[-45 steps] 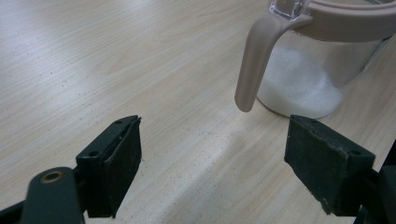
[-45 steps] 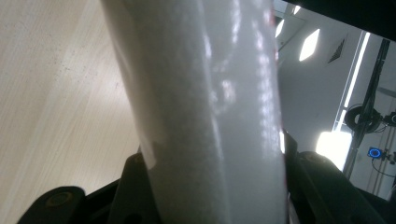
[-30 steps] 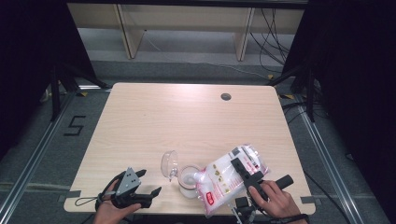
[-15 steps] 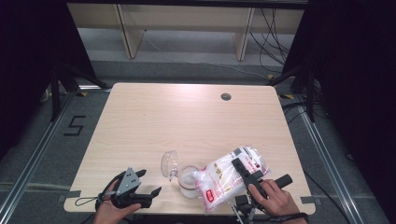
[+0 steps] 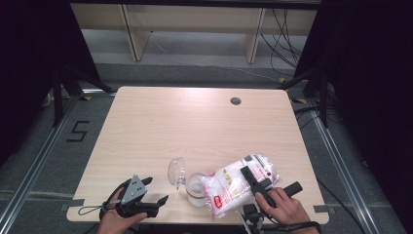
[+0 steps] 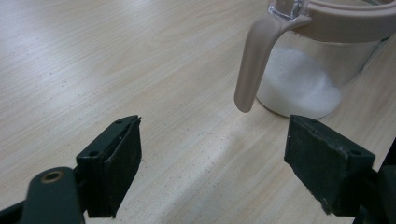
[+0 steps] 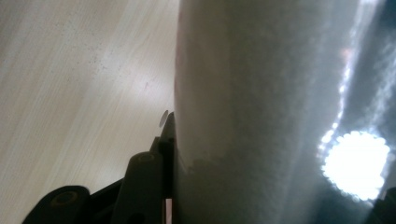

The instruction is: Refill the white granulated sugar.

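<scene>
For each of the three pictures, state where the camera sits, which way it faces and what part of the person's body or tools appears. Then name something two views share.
High view: above the near table edge, facing forward and down; both hands, left hand-held gripper, right hand-held gripper.
Left gripper view: rides that gripper, facing the jar; open jaws.
Right gripper view: pressed against the bag; one jaw.
Shared: jar and bag in the high view.

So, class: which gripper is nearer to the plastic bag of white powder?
Right. The right gripper is clamped on the bag, tilted over the jar. The left gripper sits open beyond the jar, apart from the bag.
</scene>
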{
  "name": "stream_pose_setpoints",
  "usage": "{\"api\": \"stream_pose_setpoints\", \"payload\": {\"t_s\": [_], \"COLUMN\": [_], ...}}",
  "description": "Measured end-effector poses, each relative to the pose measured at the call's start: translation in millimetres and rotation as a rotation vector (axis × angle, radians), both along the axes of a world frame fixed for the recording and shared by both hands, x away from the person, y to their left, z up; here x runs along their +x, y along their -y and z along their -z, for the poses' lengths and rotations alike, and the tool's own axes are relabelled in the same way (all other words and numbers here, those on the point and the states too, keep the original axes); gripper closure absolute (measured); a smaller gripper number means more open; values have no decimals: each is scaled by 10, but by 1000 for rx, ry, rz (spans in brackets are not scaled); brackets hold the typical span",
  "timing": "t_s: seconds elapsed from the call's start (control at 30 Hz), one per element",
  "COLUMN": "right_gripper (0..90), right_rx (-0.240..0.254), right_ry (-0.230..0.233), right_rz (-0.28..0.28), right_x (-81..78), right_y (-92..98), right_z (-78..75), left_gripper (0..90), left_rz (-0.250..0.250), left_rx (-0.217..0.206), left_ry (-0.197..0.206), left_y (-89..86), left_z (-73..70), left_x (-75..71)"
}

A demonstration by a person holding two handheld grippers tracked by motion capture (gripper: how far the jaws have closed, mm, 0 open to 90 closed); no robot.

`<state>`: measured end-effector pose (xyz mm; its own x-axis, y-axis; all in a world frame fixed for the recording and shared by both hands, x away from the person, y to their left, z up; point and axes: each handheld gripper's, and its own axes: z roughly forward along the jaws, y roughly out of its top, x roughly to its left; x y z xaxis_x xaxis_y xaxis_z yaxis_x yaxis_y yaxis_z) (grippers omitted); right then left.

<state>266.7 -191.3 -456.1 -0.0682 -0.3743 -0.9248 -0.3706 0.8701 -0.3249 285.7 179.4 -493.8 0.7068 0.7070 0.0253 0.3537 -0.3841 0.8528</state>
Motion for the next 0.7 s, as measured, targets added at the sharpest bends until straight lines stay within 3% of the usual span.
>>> {"api": "stream_pose_setpoints", "payload": {"t_s": [0.13,0.2,0.3,0.33,0.37,0.4,0.6,0.67,0.7], "right_gripper": [618,618,617,615,615,614,614,619,622], "right_rx": [-21,-33,-14,37,-7,-9,23,20,32], "right_ry": [7,9,-5,-24,-13,-14,-44,-53,-68], "right_rz": [-15,-13,3,24,2,1,6,-9,12], "right_x": [20,29,46,47,58,63,93,112,104], "right_y": [-16,-20,-1,24,7,7,13,7,16], "right_z": [6,18,58,101,76,80,112,105,112], "left_gripper": [187,187,187,187,187,187,188,192,193], "left_rz": [-13,1,-13,-13,-13,-14,-15,1,1], "left_rx": [-20,-3,-20,-21,-21,-21,-22,-2,-1], "left_ry": [-18,-3,-18,-18,-18,-19,-19,-2,-2], "left_y": [13,2,12,13,13,14,14,1,1], "left_z": [9,2,8,8,9,9,10,2,1], "left_x": [-11,-1,-12,-12,-12,-12,-12,1,0]}}
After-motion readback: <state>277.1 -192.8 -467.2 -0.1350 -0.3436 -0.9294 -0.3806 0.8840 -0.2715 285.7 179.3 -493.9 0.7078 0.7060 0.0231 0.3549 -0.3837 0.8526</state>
